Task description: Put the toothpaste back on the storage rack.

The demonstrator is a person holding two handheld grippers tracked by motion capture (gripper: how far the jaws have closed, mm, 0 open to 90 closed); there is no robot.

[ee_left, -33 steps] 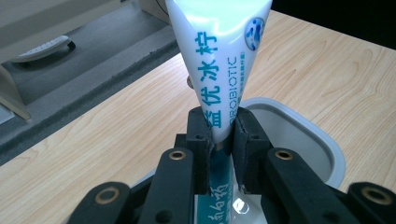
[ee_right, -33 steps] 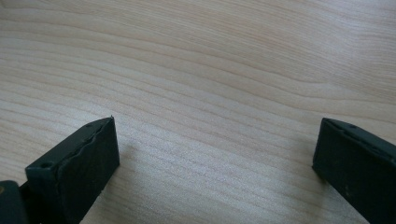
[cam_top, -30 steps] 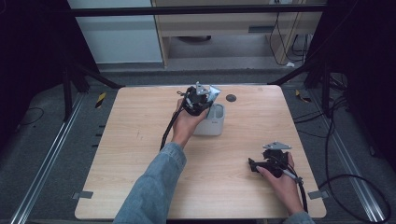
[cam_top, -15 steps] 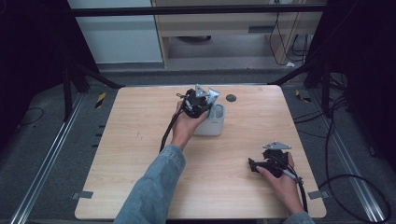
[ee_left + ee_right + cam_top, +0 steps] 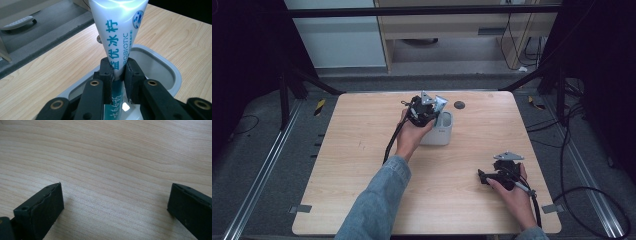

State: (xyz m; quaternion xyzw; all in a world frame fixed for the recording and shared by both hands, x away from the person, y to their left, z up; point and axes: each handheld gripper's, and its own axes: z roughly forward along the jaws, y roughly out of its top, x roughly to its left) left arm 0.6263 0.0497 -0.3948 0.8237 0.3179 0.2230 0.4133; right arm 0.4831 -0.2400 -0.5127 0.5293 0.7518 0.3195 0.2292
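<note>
Toothpaste tube (image 5: 117, 37) clamped in left hand-held gripper (image 5: 117, 75) over grey cup (image 5: 160, 67) (right hand-held gripper (image 5: 115, 202) wide apart, w/ nothing).

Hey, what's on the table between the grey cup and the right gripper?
Nothing: in the high view, bare wood separates the grey cup from the right gripper. The right gripper view shows plain tabletop too.
</note>
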